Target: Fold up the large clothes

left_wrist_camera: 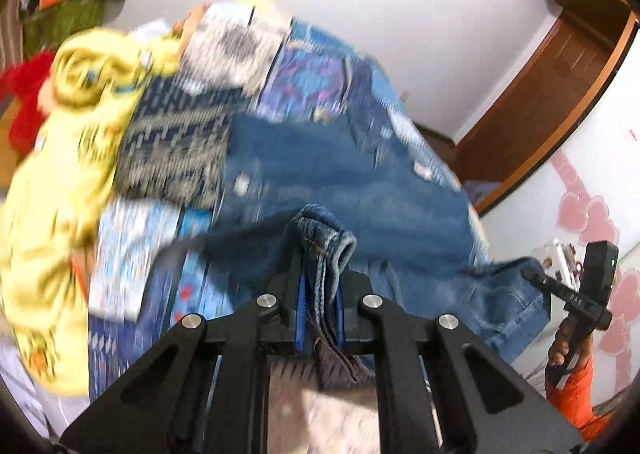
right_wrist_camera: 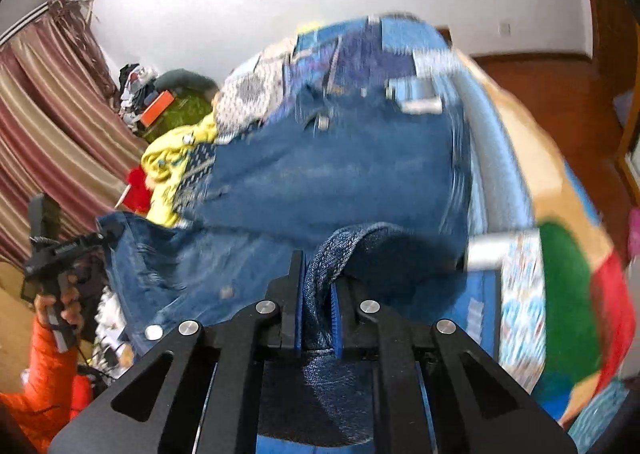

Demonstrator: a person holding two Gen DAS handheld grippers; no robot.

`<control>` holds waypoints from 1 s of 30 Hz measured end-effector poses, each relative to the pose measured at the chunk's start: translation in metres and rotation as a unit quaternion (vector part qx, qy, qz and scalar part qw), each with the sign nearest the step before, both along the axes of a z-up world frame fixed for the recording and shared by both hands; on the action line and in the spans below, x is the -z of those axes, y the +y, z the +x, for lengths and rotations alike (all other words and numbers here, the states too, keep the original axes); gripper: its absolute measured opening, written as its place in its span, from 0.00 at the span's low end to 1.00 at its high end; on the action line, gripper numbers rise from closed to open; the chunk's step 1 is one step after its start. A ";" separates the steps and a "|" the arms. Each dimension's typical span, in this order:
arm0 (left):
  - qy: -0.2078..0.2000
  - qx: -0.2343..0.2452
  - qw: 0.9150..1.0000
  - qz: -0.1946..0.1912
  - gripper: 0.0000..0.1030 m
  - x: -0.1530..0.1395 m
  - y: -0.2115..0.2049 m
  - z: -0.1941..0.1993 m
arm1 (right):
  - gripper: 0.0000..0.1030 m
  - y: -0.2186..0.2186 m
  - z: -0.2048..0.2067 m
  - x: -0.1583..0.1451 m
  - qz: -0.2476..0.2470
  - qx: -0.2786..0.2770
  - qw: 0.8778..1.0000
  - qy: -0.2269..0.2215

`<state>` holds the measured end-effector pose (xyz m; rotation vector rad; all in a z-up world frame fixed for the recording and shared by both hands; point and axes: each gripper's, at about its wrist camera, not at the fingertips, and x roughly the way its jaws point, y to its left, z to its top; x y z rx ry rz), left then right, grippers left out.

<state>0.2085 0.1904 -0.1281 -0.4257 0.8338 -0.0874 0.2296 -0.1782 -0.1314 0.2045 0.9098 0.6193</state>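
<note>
Fingers [left_wrist_camera: 339, 308] of our left gripper [left_wrist_camera: 320, 294] are clamped on a folded denim hem; those of our right gripper [right_wrist_camera: 318, 318] pinch a second thick edge of the same jeans [left_wrist_camera: 340, 189]. The garment lies spread across the bed [left_wrist_camera: 132, 238], its near end lifted between both grips. We judge the denim heavy, soft yet fairly stiff at seams, and not slippery. Hems and waistband give the firmest hold. Only "DAS" on the far gripper's arm [left_wrist_camera: 576, 300] is legible.
</note>
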 end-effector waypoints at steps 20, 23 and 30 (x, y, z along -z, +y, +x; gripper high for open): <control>0.077 -0.102 0.992 0.011 0.10 0.089 0.056 0.217 | 0.09 0.021 0.220 0.060 -0.052 0.056 0.996 0.054; 0.101 -0.102 0.989 0.019 0.11 0.113 0.055 0.222 | 0.09 0.018 0.229 0.080 -0.054 0.040 0.993 0.094; 0.136 -0.039 0.974 0.178 0.34 0.118 0.016 0.221 | 0.15 0.010 0.222 0.062 -0.079 -0.005 0.992 0.095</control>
